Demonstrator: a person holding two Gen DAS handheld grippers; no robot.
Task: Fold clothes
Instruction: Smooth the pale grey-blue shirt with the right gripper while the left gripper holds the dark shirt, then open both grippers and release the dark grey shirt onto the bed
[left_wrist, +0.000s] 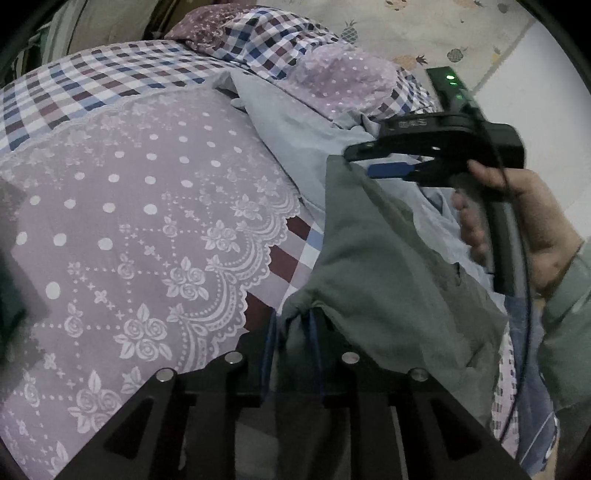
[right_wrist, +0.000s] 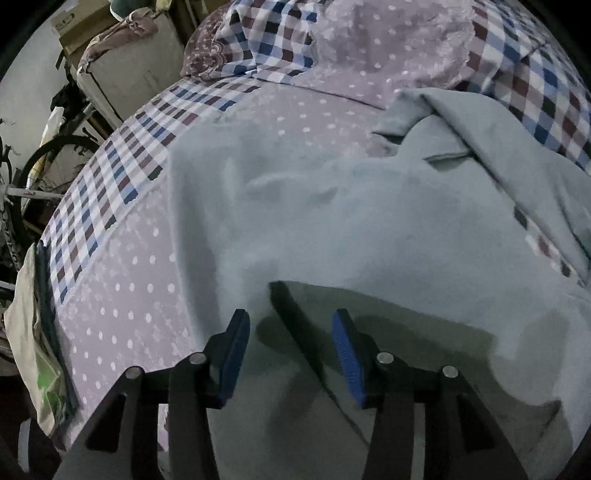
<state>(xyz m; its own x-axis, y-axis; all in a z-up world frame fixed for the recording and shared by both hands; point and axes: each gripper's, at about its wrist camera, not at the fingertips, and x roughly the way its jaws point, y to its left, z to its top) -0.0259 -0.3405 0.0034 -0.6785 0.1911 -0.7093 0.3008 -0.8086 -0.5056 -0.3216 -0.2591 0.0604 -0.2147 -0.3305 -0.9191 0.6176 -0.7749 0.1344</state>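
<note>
Apparently left claw (left_wrist: 293, 328) clenched on grey-green garment (left_wrist: 388, 280), right claw (right_wrist: 291, 354) released above pale blue garment (right_wrist: 332, 221), patterned bedspread (left_wrist: 147, 203).

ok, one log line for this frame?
left gripper shut on grey-green garment | right gripper open over pale blue garment | fold unfinished

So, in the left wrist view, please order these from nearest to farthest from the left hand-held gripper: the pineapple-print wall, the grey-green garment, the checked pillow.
1. Grey-green garment: pinched in the left hand-held gripper, bottom centre.
2. Checked pillow: far end of the bed, top centre.
3. Pineapple-print wall: behind the pillow, top right.
</note>
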